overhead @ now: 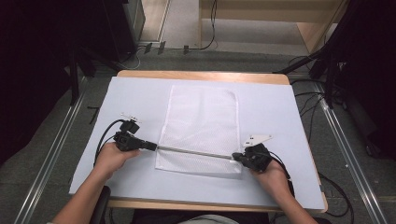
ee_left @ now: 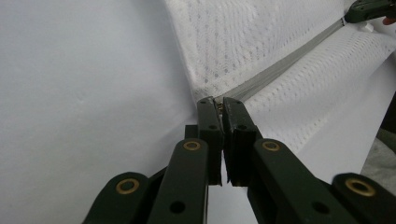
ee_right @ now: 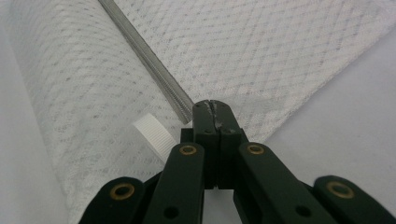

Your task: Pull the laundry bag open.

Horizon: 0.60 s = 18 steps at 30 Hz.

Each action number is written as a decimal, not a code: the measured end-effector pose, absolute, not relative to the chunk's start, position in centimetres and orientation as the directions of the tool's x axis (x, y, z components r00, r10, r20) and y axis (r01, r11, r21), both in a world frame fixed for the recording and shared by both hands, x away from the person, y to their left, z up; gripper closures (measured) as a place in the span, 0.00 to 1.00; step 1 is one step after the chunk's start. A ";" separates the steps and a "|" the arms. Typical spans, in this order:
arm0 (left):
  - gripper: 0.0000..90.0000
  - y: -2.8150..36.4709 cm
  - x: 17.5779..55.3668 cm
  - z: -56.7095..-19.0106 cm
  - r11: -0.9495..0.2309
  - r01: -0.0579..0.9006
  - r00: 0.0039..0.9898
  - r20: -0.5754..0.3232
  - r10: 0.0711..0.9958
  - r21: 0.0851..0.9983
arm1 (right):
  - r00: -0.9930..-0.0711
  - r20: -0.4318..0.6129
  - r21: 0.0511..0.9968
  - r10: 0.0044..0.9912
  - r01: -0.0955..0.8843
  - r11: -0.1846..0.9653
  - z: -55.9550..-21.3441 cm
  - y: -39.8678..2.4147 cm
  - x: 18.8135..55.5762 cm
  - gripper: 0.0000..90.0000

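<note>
A white mesh bag [overhead: 201,121] lies flat on the white table cover [overhead: 275,107], with a grey zipper [overhead: 194,152] running across its near end. My left gripper [overhead: 153,146] is shut on the zipper's left end [ee_left: 280,70], its jaws pressed together at the bag's edge [ee_left: 243,37]. My right gripper [overhead: 235,157] is shut on the zipper's right end [ee_right: 144,56]. A small white ribbed tab [ee_right: 153,135] lies on the mesh [ee_right: 280,56] just left of the right gripper [ee_right: 212,105]. From the left gripper [ee_left: 218,100], the right gripper [ee_left: 369,9] shows far along the zipper.
The table's wooden edge [overhead: 201,74] shows at the far side. Black stands and cables [overhead: 327,70] sit on the floor around the table. Bare white cover lies left and right of the bag.
</note>
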<state>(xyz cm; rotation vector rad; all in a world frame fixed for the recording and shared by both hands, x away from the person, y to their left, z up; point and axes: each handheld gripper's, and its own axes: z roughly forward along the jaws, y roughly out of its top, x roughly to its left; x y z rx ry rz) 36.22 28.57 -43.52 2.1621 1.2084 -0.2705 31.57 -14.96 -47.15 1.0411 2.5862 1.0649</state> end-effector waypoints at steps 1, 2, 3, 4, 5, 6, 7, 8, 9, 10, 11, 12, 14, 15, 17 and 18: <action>0.98 28.6 36.2 -43.5 -0.373 0.821 0.557 -0.466 0.687 0.432 | -0.744 0.114 0.669 0.658 0.547 0.503 -47.1 -14.9 31.6 1.00; 0.98 28.7 36.2 -43.5 -0.367 0.824 0.553 -0.471 0.688 0.432 | -0.747 0.110 0.669 0.656 0.544 0.507 -47.1 -14.9 31.6 1.00; 0.98 28.7 36.2 -43.5 -0.368 0.824 0.554 -0.469 0.688 0.432 | -0.746 0.112 0.668 0.657 0.545 0.506 -47.1 -14.9 31.6 1.00; 0.98 28.6 36.1 -43.6 -0.367 0.824 0.553 -0.466 0.691 0.433 | -0.747 0.110 0.667 0.656 0.545 0.508 -47.1 -14.9 31.6 1.00; 0.98 28.6 36.1 -43.6 -0.372 0.820 0.558 -0.460 0.691 0.435 | -0.748 0.109 0.667 0.655 0.543 0.510 -47.1 -14.9 31.6 1.00; 0.98 28.6 36.1 -43.7 -0.376 0.817 0.562 -0.460 0.687 0.438 | -0.747 0.110 0.667 0.655 0.544 0.509 -47.1 -14.9 31.6 1.00; 0.98 28.6 36.1 -43.8 -0.372 0.818 0.560 -0.463 0.687 0.438 | -0.747 0.112 0.666 0.655 0.546 0.508 -47.1 -15.0 31.6 1.00; 0.98 28.6 36.1 -43.8 -0.376 0.814 0.567 -0.463 0.681 0.443 | -0.747 0.113 0.669 0.656 0.545 0.505 -47.1 -15.0 31.6 1.00; 0.98 28.7 36.1 -43.8 -0.378 0.809 0.573 -0.467 0.673 0.449 | -0.745 0.117 0.668 0.656 0.548 0.504 -47.1 -15.0 31.6 1.00; 0.97 28.6 36.0 -43.8 -0.378 0.807 0.576 -0.466 0.671 0.454 | -0.746 0.118 0.667 0.656 0.549 0.504 -47.1 -15.0 31.6 1.00; 0.97 28.6 36.0 -43.9 -0.380 0.805 0.579 -0.464 0.671 0.456 | -0.747 0.118 0.668 0.655 0.548 0.504 -47.1 -15.0 31.6 1.00; 0.97 28.7 36.0 -43.9 -0.377 0.805 0.579 -0.469 0.667 0.458 | -0.747 0.119 0.667 0.654 0.548 0.504 -47.1 -15.0 31.7 1.00; 0.97 28.6 36.0 -43.9 -0.389 0.801 0.587 -0.466 0.662 0.455 | -0.746 0.124 0.665 0.654 0.552 0.503 -47.1 -15.0 31.7 1.00; 0.97 28.6 35.9 -43.9 -0.392 0.801 0.587 -0.467 0.661 0.452 | -0.741 0.139 0.659 0.656 0.564 0.497 -47.0 -15.0 31.8 1.00; 0.97 28.5 35.9 -44.0 -0.396 0.801 0.589 -0.467 0.660 0.450 | -0.745 0.132 0.655 0.654 0.561 0.506 -47.0 -15.0 31.9 1.00; 0.97 28.5 35.9 -44.0 -0.395 0.800 0.589 -0.466 0.661 0.451 | -0.750 0.126 0.656 0.649 0.554 0.513 -46.9 -15.0 31.9 1.00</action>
